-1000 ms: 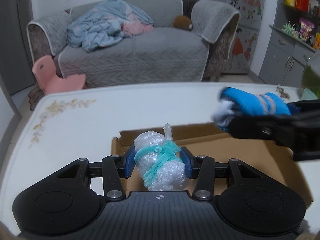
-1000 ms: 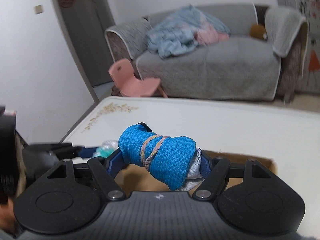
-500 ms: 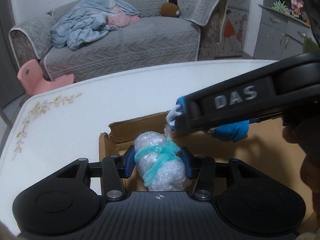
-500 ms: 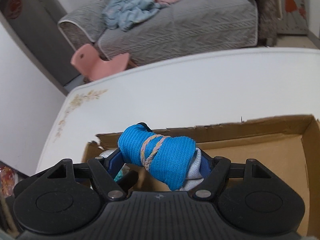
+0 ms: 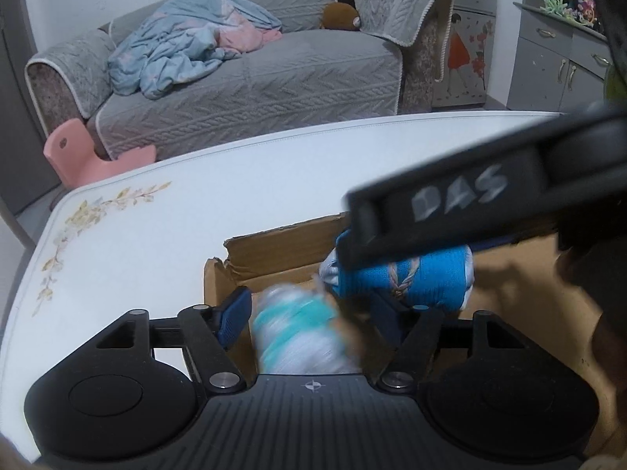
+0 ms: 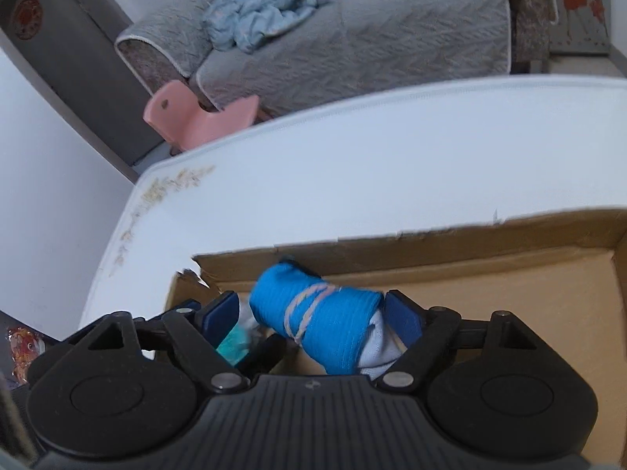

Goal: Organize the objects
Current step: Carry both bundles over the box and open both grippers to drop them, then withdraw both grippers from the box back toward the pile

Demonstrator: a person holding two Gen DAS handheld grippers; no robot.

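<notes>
Over the cardboard box (image 6: 470,297), both jaws gape, bundles loose.

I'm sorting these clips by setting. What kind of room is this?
Most likely a home living room. A grey sofa with a rumpled blue blanket stands behind the white table, a child's pink chair sits beside it, and grey cabinets hold knick-knacks.

A gray sofa (image 5: 250,74) stood by the white wall, with a blue blanket (image 5: 176,55) on it. A pink chair (image 5: 94,152) sat nearby.
</notes>
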